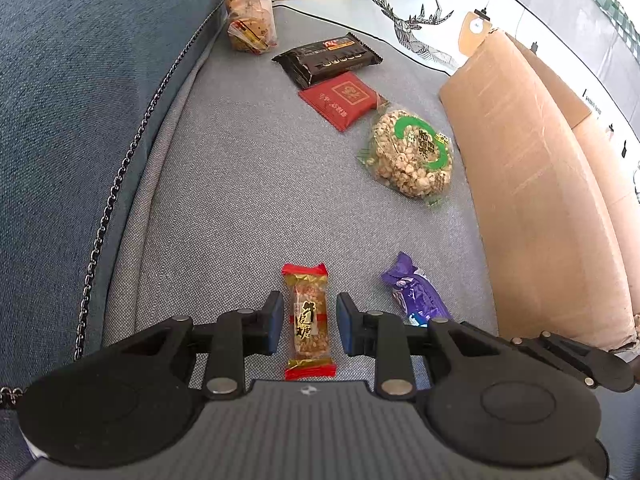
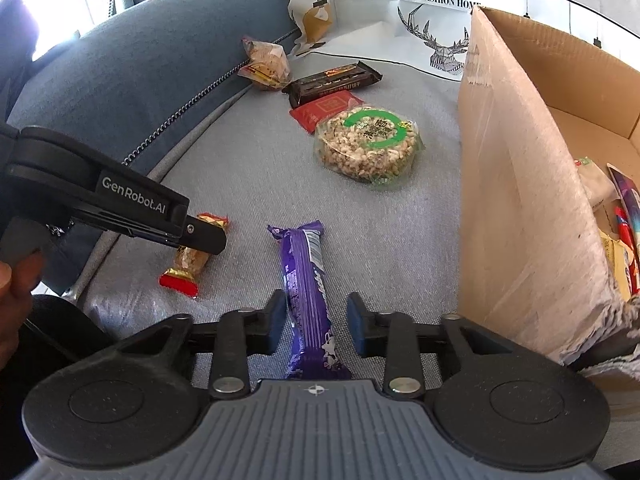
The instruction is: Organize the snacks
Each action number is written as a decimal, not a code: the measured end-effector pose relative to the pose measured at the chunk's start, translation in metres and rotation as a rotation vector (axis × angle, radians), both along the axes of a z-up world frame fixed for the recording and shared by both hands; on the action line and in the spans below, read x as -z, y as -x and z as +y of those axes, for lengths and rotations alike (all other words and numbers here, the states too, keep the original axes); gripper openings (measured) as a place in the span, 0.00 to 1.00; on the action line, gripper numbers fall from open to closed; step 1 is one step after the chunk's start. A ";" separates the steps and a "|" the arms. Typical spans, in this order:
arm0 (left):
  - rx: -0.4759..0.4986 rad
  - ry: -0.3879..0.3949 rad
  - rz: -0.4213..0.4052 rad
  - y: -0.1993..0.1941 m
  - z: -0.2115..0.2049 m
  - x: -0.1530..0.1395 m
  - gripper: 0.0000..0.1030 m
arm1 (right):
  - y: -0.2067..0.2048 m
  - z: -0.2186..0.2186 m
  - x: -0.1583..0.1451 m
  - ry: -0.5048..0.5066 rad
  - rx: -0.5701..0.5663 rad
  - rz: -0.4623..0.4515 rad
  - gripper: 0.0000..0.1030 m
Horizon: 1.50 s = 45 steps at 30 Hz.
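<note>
Low in each frame, the left tool [image 1: 308, 322] straddled the peanut candy [image 1: 309, 322] unclenched; the right tool [image 2: 316, 322] likewise straddled the purple bar [image 2: 308, 292], pads not pressing.

Six loose snacks [image 1: 307, 322] (one box [image 1: 532, 184])

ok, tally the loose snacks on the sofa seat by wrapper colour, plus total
Red and gold: 1, peanut candy
Purple: 1, purple bar
Black: 1, black biscuit pack
Red: 1, red packet
Green and clear: 1, puffed rice cake
Clear: 1, clear bag
Total: 6
</note>
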<state>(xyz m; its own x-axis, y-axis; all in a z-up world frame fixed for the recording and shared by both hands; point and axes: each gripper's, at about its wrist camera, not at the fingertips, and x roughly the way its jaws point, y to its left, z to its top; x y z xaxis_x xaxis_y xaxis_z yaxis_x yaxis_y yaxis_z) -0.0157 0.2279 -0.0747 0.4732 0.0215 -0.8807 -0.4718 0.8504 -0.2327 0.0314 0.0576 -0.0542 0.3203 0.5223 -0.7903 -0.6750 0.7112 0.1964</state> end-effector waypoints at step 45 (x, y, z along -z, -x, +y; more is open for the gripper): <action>0.029 -0.048 -0.243 0.052 -0.005 -0.039 0.18 | 0.035 0.002 -0.008 0.089 -0.088 -0.162 0.16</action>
<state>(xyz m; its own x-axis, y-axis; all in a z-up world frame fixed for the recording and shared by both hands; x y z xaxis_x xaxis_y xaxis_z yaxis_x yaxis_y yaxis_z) -0.0675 0.2233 -0.0354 0.6723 0.0439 -0.7390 -0.3819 0.8757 -0.2954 -0.0039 0.0596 -0.0459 0.4037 0.4842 -0.7763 -0.7527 0.6580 0.0190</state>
